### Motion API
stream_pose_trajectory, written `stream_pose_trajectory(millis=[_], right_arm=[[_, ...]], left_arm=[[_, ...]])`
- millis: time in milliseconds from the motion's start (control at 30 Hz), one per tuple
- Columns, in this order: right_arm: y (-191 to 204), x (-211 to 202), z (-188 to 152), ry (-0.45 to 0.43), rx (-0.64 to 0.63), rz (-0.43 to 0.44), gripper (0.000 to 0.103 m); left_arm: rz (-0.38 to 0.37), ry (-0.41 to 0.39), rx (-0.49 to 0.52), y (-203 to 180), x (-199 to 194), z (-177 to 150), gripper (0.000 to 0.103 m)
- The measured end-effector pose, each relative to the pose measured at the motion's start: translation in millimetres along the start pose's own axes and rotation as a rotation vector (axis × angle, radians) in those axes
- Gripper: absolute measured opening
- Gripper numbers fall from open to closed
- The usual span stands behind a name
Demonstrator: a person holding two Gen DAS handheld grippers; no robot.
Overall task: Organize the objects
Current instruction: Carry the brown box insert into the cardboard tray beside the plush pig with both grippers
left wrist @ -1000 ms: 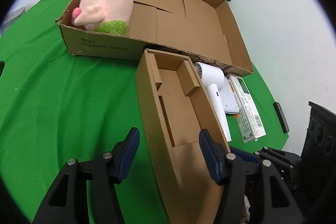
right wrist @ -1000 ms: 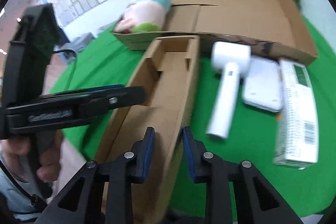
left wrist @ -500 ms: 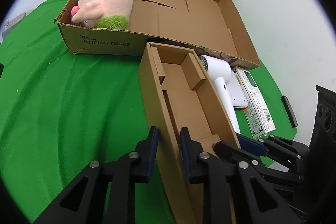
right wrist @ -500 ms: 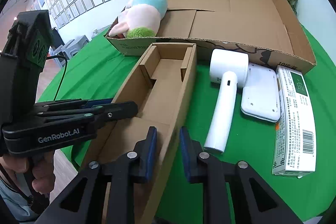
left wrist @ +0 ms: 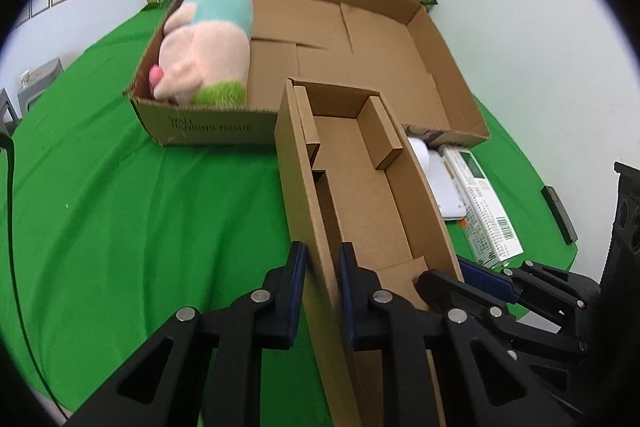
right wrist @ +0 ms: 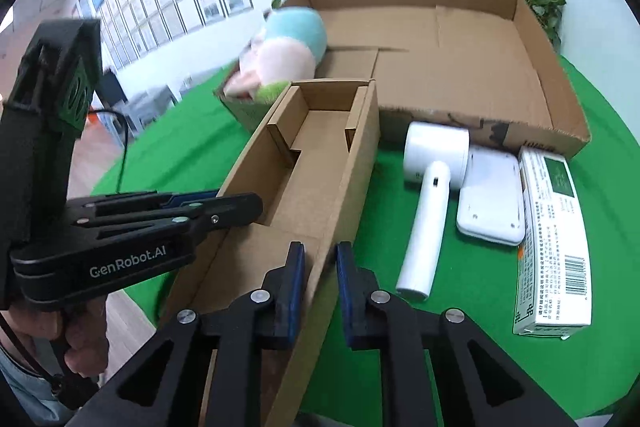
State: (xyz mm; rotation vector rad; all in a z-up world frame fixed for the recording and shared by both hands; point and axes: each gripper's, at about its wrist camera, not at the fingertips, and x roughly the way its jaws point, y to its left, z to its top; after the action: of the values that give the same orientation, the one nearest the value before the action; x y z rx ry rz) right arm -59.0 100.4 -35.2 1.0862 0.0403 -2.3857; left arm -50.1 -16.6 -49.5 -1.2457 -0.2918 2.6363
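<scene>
Left tongs (left wrist: 322, 281) clamped on the left long wall of the narrow cardboard box (left wrist: 360, 195), one pad outside, one inside, having just closed in on it. Right tongs (right wrist: 320, 281) pinching the opposite long wall of the same box near its close end, also just finished closing, cardboard squeezed between the blue pads. So, box gripped from both sides, running straight away from both sets of tongs, open top up, two little folded cardboard dividers near its far end.

Everything else, relative to that narrow box:
- Just past its far end, a big shallow cardboard tray (right wrist: 532, 83), far end of the box right up against the tray's near wall, maybe overlapping it a bit; hard to say if touching.
- In the tray's left corner, a plush toy (left wrist: 204, 47), pink with a teal band and a green fuzzy bit.
- To the right of the box on the green tablecloth (left wrist: 120, 219), a white hammer-shaped gadget (right wrist: 430, 195), head toward the tray, handle pointing back.
- Right of that, touching or nearly so, a flat white device (right wrist: 492, 199).
- Further right, a long white carton (right wrist: 554, 247) with a barcode and a green panel.
- Far right at the table's edge, a small black bar (left wrist: 559, 214), well apart from the box.

Person's hand (right wrist: 60, 343) wrapped around the left tongs' handle.
</scene>
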Motion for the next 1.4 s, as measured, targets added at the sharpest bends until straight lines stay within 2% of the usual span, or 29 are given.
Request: stream_pose_trajectory(millis=[233,467,667,833,1000,1167,1400], right_arm=[[-3.9,-19.2,17.4,-0.083,-0.004,0.006,0.014],[-12.5,-31.0,49.6,-0.171,0.016,-0.025,0.014],[-20.1,-39.0,108.9,-0.269,-0.016,-0.034,0.013],[-25.0,-34.9,160.2,-0.305,-0.042,-0.053,0.013],[-31.2,-15.1,202.9,-0.292,-0.049,-0.046,0.013],[-45.7,21.1,237.0,-0.266,-0.037,-0.032,0.012],[-75.0,97.8,262.6,-0.189,0.000,-0.006,0.011]], left_arm=[[0.003,-0.078,0.040,-10.2,-15.0,20.7,0.016],[0.009,-0.168,0.113,-27.1,-23.8,67.3,0.015],[0.032,-0.267,0.178,-37.3,-36.7,130.6,0.015],[0.043,-0.299,0.180,-34.5,-29.1,178.4,0.015],[0.047,-0.306,0.151,-21.0,-13.2,206.0,0.015],[0.090,-0.295,0.149,-8.8,13.8,215.0,0.015],[0.151,-0.242,0.150,6.9,60.1,221.2,0.014]])
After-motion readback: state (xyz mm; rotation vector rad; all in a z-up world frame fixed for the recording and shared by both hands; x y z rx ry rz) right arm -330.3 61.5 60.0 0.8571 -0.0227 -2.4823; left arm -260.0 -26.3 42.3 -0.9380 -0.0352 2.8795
